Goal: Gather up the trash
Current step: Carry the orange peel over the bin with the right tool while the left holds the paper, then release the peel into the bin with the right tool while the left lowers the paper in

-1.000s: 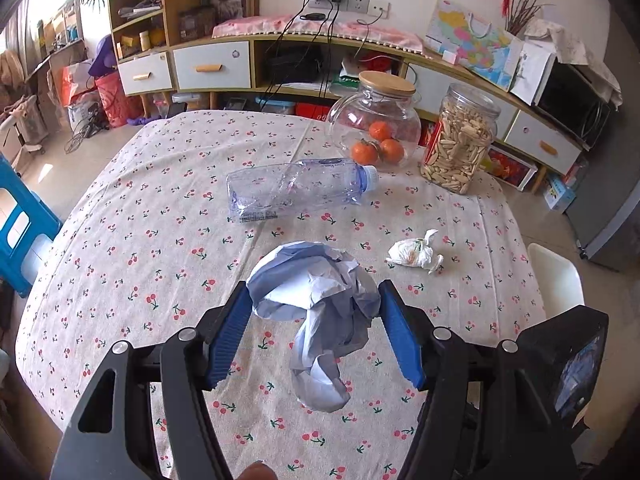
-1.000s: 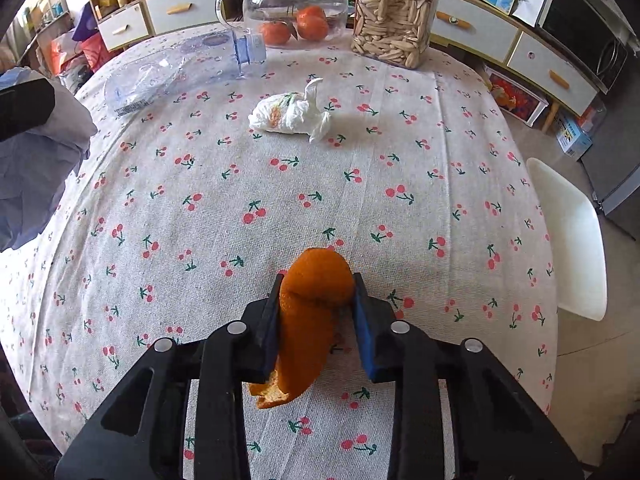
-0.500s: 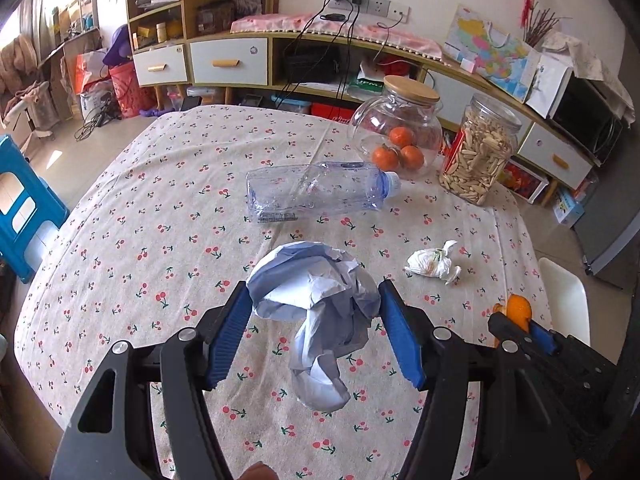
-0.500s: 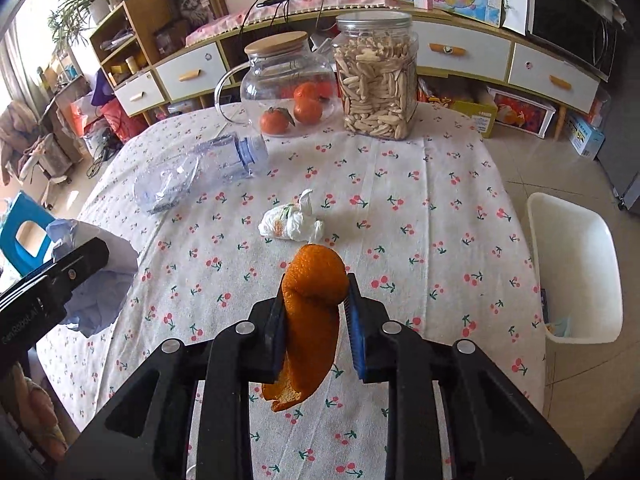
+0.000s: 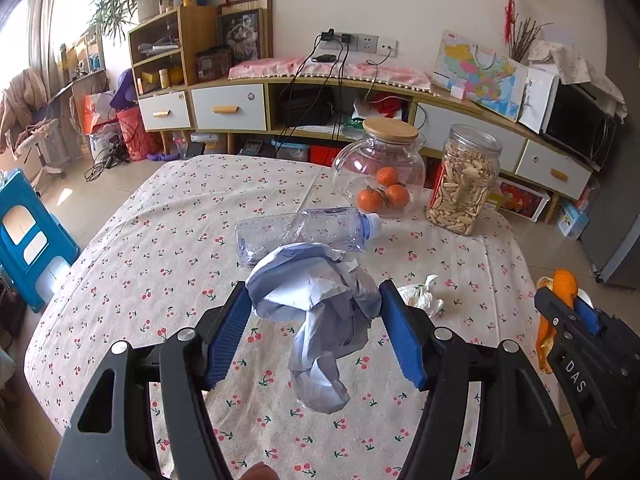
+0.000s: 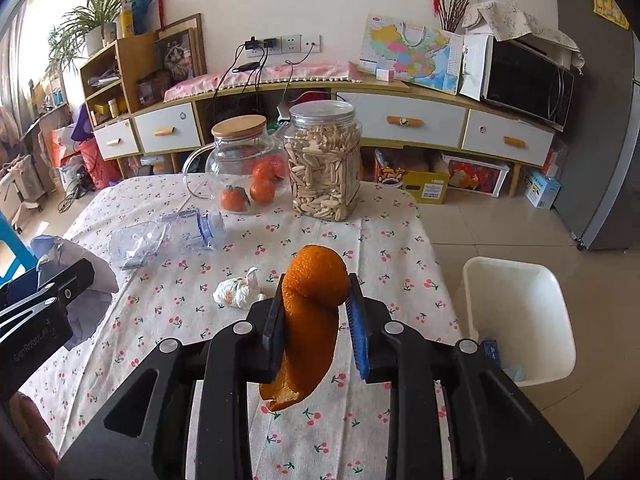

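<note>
Both hands are loaded and up off the table. The left gripper [image 5: 316, 320] has its blue pads pressed on either side of a crumpled ball of bluish paper [image 5: 316, 292], a loose tail of it dangling below the fingers. The right gripper [image 6: 316, 324] is clamped on a curl of orange peel [image 6: 310, 320], which pokes above the fingertips and hangs well beneath them.

The risks now. That peel looks pinched mostly at its upper bulge; the long lower flap swings free, so a quick swing could twist it out and drop it on the cherry-print tablecloth [image 6: 392, 240]. The paper is springy and held only at its widest part, so it could slip out if the squeeze eases. And the two grippers sit close side by side, so a crossing move might knock one load loose.

Beyond the right fingers and off to their right, on the floor past the table edge, stands the white bin [image 6: 520, 320]; something small and blue lies in its bottom, though I cannot tell what.

Ahead of both sets of fingers: a crushed clear bottle [image 5: 304, 232] lying on its side and a small white wrapper [image 6: 238, 294], both uncollected. Further back, a glass jar [image 5: 380, 176] with a wooden lid holds oranges, and a clear canister [image 5: 464, 184] beside it is full of pale seeds.
</note>
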`<state>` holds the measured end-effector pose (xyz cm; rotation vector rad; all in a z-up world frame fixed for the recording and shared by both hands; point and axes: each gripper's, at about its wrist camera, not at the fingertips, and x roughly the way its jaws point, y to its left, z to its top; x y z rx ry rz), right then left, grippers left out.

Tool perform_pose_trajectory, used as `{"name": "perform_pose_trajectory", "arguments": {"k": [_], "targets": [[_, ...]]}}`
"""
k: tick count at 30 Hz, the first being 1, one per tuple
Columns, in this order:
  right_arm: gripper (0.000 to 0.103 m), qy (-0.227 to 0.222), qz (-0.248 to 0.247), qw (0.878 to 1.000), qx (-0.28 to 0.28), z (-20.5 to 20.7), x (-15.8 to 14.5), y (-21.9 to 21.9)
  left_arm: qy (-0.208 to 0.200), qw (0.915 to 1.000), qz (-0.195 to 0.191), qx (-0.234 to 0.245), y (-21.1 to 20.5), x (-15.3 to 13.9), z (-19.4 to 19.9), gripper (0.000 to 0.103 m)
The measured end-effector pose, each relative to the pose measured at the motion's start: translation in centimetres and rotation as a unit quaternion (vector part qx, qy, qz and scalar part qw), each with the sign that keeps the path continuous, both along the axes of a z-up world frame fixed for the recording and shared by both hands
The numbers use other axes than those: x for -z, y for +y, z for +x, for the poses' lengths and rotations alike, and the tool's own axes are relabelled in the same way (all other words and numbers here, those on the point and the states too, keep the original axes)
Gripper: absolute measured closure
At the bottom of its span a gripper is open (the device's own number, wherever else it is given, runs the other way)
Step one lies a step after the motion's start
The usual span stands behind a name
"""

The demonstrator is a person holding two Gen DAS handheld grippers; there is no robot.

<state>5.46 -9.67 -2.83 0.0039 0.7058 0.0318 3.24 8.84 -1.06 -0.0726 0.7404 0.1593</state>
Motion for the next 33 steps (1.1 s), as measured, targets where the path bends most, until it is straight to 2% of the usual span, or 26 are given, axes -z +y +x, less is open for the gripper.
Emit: {"name": "perform_pose_trajectory", "arguments": {"k": [10, 19, 26, 33], "targets": [[0.077, -0.032, -0.026, 0.998, 0.036, -0.6, -0.9, -2.5, -0.019, 0.9995, 0.015, 0.021, -3.2, -0.2, 0.0, 0.038], [0.077, -0.043, -0.035, 0.996, 0.076, -1.1, -1.5, -7.0, -0.018, 0.9985, 0.012, 0.051, -6.9, 0.1, 0.7, 0.038], [0.076, -0.059, -0.067, 0.988, 0.129, -0.6, -2.2, -12.8, -0.017, 0.9965, 0.007, 0.081, -10.5, 0.1, 1.4, 0.038], [0.076, -0.049, -0.077, 0.976, 0.198, 0.1, -1.5, -20.1, -0.014, 0.9926, 0.016, 0.119, -15.2, 0.7, 2.3, 0.038]]}}
